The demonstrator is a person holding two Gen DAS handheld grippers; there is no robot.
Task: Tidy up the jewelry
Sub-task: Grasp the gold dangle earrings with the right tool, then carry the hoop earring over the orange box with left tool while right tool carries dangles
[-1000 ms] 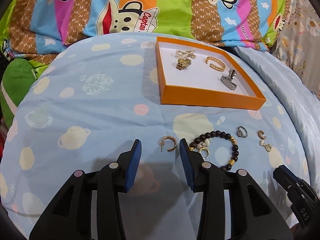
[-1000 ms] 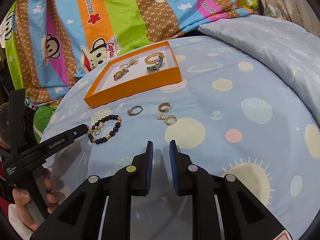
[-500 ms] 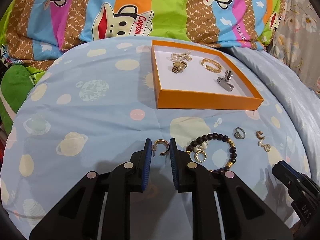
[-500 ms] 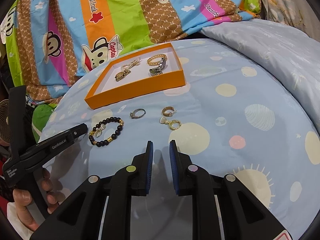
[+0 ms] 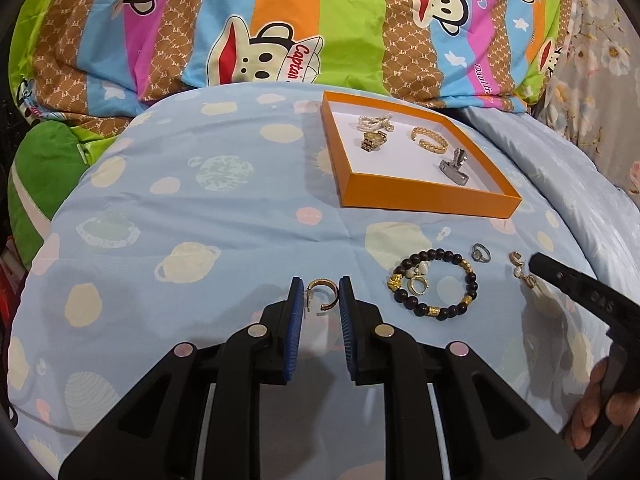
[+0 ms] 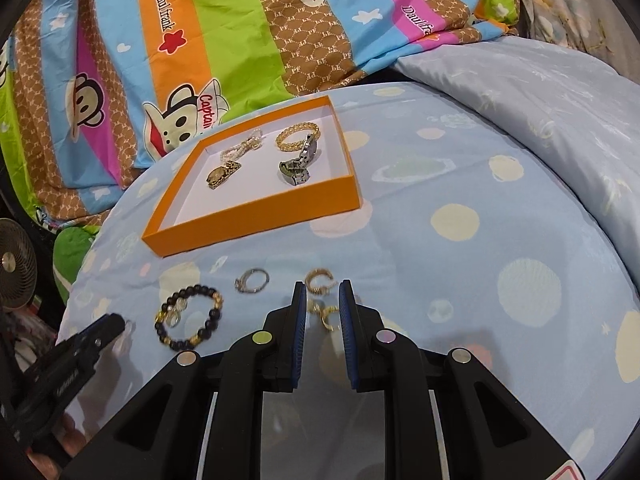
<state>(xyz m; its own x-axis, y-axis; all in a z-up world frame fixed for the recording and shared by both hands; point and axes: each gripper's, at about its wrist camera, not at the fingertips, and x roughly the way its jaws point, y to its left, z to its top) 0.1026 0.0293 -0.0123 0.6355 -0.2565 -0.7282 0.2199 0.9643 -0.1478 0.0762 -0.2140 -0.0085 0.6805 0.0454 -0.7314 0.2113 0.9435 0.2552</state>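
Observation:
My left gripper (image 5: pixel 320 292) is shut on a gold hoop earring (image 5: pixel 323 295), held between its blue pads just above the blue bedspread. My right gripper (image 6: pixel 322 296) stands narrowly open around a gold pearl earring (image 6: pixel 327 314), with a second gold hoop (image 6: pixel 319 280) just beyond its tips. A dark bead bracelet (image 5: pixel 434 283) with a small gold ring inside lies to the right of the left gripper, and a silver ring (image 5: pixel 480 252) lies past it. The orange tray (image 5: pixel 432 200) holds a pearl piece, a gold watch, a gold bangle and a silver watch.
A striped monkey-print quilt (image 5: pixel 280 32) is bunched up behind the tray. A pale blue duvet (image 6: pixel 540 92) rises at the right. A green cushion (image 5: pixel 40 168) sits at the left edge, and a small fan (image 6: pixel 16 268) beyond the bed's left side.
My left gripper closed on the gold hoop earring and lifted it slightly. My right gripper moved forward and down over the pair of earrings, its jaws a little wider.

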